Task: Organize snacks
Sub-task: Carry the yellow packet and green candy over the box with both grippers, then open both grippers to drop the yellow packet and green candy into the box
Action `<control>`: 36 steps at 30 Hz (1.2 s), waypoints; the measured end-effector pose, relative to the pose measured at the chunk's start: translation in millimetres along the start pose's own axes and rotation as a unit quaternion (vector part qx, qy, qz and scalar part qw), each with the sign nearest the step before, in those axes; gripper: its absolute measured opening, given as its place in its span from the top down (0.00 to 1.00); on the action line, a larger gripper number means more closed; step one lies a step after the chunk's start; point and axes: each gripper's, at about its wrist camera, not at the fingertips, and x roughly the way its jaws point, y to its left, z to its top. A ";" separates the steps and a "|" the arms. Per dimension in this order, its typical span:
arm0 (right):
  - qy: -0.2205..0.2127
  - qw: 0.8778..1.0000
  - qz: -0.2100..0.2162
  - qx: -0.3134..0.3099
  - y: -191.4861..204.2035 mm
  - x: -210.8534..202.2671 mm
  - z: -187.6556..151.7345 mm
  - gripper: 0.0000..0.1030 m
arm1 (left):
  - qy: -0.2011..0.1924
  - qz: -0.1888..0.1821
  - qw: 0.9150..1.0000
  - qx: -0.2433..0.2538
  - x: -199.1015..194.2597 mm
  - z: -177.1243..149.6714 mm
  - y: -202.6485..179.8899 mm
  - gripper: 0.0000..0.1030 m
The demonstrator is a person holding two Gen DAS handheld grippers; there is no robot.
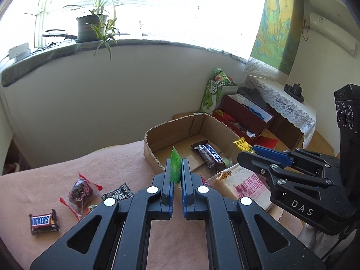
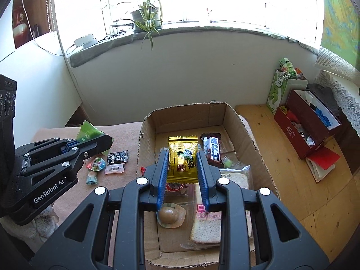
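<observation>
Left wrist view only: a brown Snickers bar (image 1: 43,221) and a clear red-edged packet of dark sweets (image 1: 79,191) lie on the pink-cloth worktop (image 1: 112,171), well to the left of the open brown cardboard box (image 1: 171,132). Right wrist view only: inside that box, near its front wall, a brown egg in a clear pouch (image 2: 169,214), and beside it a bagged slice of white bread (image 2: 208,227); left of the box on the worktop, a small round green-and-pink sweet (image 2: 97,164), a white-and-pink wrapped sweet (image 2: 114,169) and a black-and-white wrapped sweet (image 2: 117,156). Both views show the dark brown chocolate bar with white lettering (image 1: 208,156) lying on the box floor toward the back. Left claw (image 1: 177,168): blue pads drawn together, pinching a small green serrated-edge wrapper (image 1: 175,165) that stands up between them; it hangs above the worktop just left of the box's near-left corner, and the right wrist view shows the same green packet sticking out of its tip. Right claw (image 2: 182,164): narrowly parted, both blue pads pressed against the sides of a yellow foil snack packet (image 2: 182,162), gripped clear above the box floor, over the middle of the box. In the left wrist view this packet shows only as a yellow corner past the claw's tip.
</observation>
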 end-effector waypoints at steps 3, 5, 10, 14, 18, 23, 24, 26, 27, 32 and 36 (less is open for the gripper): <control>0.002 1.000 -0.006 0.001 -7.3 5.6 4.0 0.74 | 0.003 -0.003 1.000 0.004 9.7 4.8 -7.0 0.96; 0.003 1.000 -0.012 0.004 -12.9 9.8 6.4 0.74 | 0.005 -0.005 1.000 0.009 15.4 7.9 -12.0 0.96; 0.010 1.000 -0.017 0.009 -24.5 20.4 9.2 0.74 | 0.011 -0.010 1.000 0.017 25.2 12.1 -21.2 0.96; 0.017 1.000 -0.017 0.014 -31.0 26.2 8.8 0.74 | 0.013 -0.011 1.000 0.024 30.3 14.8 -27.6 0.96; 0.018 0.999 -0.020 0.018 -35.0 28.6 9.5 0.74 | 0.015 -0.012 0.999 0.027 32.7 17.2 -29.6 0.94; 0.017 0.999 -0.028 0.016 -36.0 27.6 9.4 0.73 | 0.012 -0.011 0.999 0.030 31.6 17.8 -31.9 0.84; 0.017 0.999 -0.030 0.015 -36.0 27.5 9.5 0.71 | 0.012 -0.010 0.999 0.030 31.2 18.0 -32.2 0.84; 0.014 0.999 -0.034 0.015 -36.4 26.0 9.5 0.54 | 0.012 -0.009 0.999 0.029 31.2 18.6 -33.2 0.82; 0.011 0.999 -0.036 0.015 -36.4 24.6 9.3 0.50 | 0.011 -0.008 0.999 0.029 30.4 18.7 -33.1 0.81; 0.005 0.999 -0.049 0.023 -41.8 19.2 9.5 0.37 | 0.009 -0.003 1.000 0.025 27.5 19.4 -29.9 0.68; -0.001 0.998 -0.055 0.034 -47.8 13.7 8.9 0.28 | 0.004 0.000 1.000 0.021 22.5 19.4 -26.4 0.56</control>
